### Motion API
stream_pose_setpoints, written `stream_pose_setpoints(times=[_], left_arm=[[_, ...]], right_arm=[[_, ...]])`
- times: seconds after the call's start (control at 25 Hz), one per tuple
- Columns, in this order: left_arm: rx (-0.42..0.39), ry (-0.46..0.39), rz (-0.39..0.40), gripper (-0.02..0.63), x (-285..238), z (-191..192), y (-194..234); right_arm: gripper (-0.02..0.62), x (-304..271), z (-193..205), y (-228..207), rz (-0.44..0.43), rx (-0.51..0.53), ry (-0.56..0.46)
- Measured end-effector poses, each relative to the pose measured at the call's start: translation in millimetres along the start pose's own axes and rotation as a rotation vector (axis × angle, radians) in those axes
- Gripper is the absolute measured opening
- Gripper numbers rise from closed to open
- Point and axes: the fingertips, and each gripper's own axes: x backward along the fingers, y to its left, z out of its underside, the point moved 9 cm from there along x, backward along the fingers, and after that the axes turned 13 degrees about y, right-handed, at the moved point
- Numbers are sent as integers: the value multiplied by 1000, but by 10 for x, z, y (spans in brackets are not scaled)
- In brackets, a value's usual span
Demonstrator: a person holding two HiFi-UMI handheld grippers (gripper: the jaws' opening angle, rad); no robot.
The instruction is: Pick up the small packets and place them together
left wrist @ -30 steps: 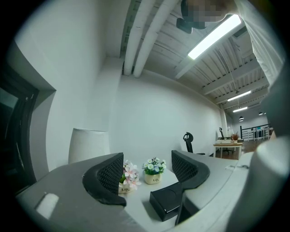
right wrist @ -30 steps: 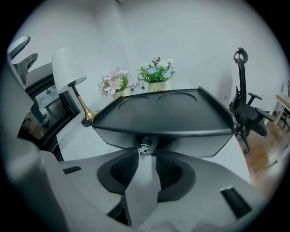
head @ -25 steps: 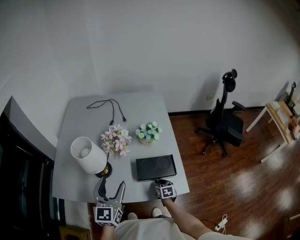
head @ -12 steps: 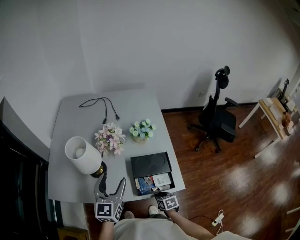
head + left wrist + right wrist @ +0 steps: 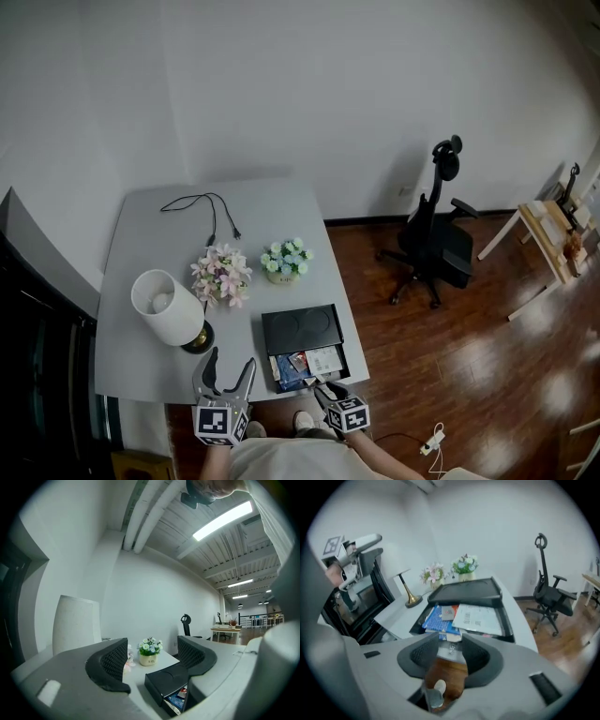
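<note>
Plainly, the small packets (image 5: pixel 440 619) lie heaped in the open drawer (image 5: pixel 509 625) on the near side of the black box (image 5: pixel 302 329), their long axes running roughly away from the person. The right claw (image 5: pixel 450 645) sits at the drawer's front lip, jaws opening with that lip between them. The left claw (image 5: pixel 230 360), spread and empty, hangs left of the box, farther off. The right looks better placed to reach in.
</note>
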Motion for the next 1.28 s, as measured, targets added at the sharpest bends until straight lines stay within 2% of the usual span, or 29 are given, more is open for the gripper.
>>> stream_pose_setpoints(times=[0.16, 0.36, 0.44, 0.48, 0.52, 0.6, 0.64, 0.68, 0.84, 0.88, 1.0, 1.12, 1.28], left_arm=[[-6, -22, -17, 319, 40, -56, 24], [-66, -58, -26, 318, 96, -140, -6], [-80, -67, -34, 318, 116, -192, -6], [-82, -84, -42, 318, 131, -221, 1], [-80, -113, -53, 321, 154, -250, 11], [-55, -179, -64, 384, 201, -303, 38], [-38, -196, -62, 395, 210, -321, 52], [-27, -200, -61, 407, 205, -331, 65], [-6, -147, -57, 413, 135, -309, 106], [2, -133, -54, 407, 120, -300, 114], [-19, -114, -53, 402, 87, -285, 100], [-38, -118, -40, 401, 87, -302, 79], [-28, -106, -47, 401, 65, -270, 115]], right_arm=[[170, 468, -375, 34, -17, 6, -298], [170, 1070, -1105, 113, -41, 95, -686], [170, 1292, -1358, 145, -32, 133, -795], [199, 1377, -1463, 171, -22, 162, -826], [290, 1445, -1550, 205, -6, 200, -842], [313, 1549, -1668, 290, 40, 288, -854], [407, 1590, -1702, 329, 60, 327, -857], [423, 1625, -1723, 361, 75, 358, -860], [418, 1676, -1739, 423, 62, 424, -855], [388, 1675, -1732, 420, 46, 432, -851], [387, 1637, -1702, 328, 16, 424, -810], [385, 1490, -1622, 187, 16, 475, -681], [336, 991, -1391, 18, 4, 530, -376]])
